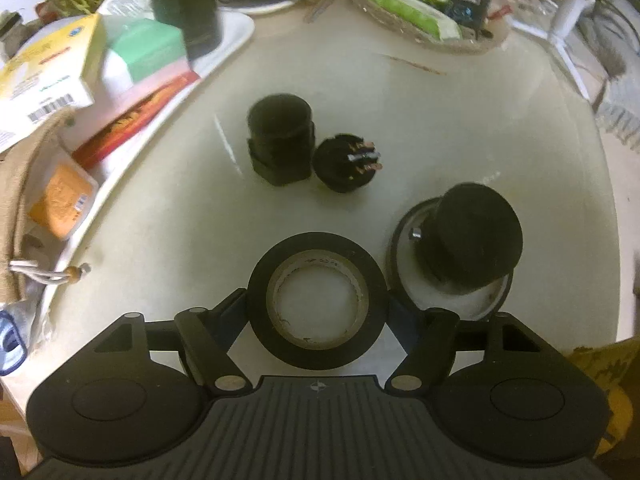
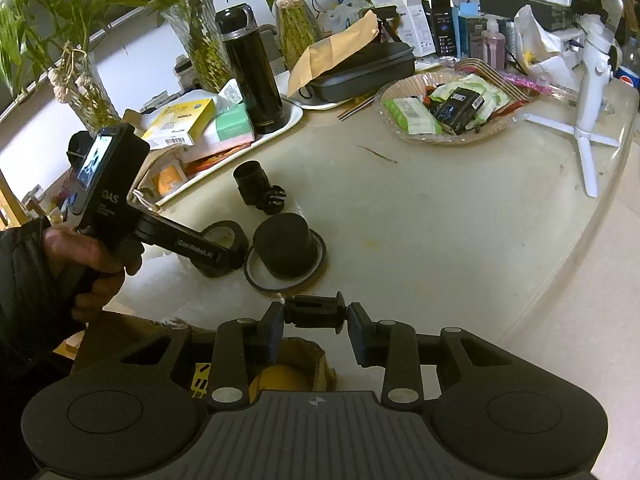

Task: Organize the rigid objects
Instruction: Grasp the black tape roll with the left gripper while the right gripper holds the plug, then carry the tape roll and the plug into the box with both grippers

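My left gripper [image 1: 317, 308] is shut on a roll of black tape [image 1: 317, 354], held flat just above the pale table; the roll also shows in the right wrist view [image 2: 222, 240] beside the left gripper [image 2: 224, 258]. To its right a black cylinder [image 1: 472, 236] stands on a thin tape ring [image 1: 404, 272]. Farther back stand a black cap-shaped part [image 1: 280, 136] and a round black connector with metal pins [image 1: 348, 162]. My right gripper [image 2: 316, 314] is shut on a small black spool-shaped part [image 2: 314, 313], near the table's front edge, above a cardboard box [image 2: 304, 356].
A white tray [image 1: 236, 36] at left holds boxes, a black flask [image 2: 254, 76] and a cloth pouch [image 1: 24, 200]. A glass dish of packets [image 2: 444, 108] and a white tripod stand [image 2: 588, 120] sit at the back right. Vases with plants [image 2: 196, 36] line the back.
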The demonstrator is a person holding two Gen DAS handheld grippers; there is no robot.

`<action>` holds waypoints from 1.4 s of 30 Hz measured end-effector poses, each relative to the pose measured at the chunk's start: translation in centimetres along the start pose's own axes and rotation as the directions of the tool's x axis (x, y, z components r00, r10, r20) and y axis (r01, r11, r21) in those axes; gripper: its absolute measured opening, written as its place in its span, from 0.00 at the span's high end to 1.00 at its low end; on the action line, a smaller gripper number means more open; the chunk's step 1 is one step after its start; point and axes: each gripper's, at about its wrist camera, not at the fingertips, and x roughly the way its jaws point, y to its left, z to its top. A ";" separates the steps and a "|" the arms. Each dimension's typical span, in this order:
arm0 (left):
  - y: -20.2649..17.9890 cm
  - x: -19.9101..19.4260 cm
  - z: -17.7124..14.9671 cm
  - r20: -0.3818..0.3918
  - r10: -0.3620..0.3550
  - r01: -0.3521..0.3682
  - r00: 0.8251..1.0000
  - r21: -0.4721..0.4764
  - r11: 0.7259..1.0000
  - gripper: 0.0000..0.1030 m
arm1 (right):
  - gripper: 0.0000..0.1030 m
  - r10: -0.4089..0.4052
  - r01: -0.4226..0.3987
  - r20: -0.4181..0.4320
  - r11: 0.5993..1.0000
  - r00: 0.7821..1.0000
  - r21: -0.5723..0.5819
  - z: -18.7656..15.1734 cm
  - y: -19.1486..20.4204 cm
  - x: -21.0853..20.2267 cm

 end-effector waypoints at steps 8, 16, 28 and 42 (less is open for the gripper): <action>0.5 -3.0 -1.0 0.067 0.026 -0.025 0.997 -0.011 1.000 0.30 | 0.64 -0.010 0.010 0.007 1.000 1.000 0.005 0.1 0.0 -0.5; 0.9 -5.8 -2.1 0.130 0.064 -0.057 0.989 -0.055 0.997 0.30 | 0.64 -0.028 0.029 0.009 0.999 1.000 -0.024 0.2 1.0 -0.6; 0.7 -10.7 -4.9 0.222 0.079 -0.059 0.972 -0.093 0.994 0.30 | 0.64 -0.049 0.051 0.031 0.998 0.998 -0.035 0.8 1.9 -1.8; -1.5 -14.9 -8.6 0.266 0.035 -0.021 0.963 -0.056 0.998 0.30 | 0.64 -0.022 0.024 0.026 0.998 0.999 -0.061 0.2 3.8 -3.6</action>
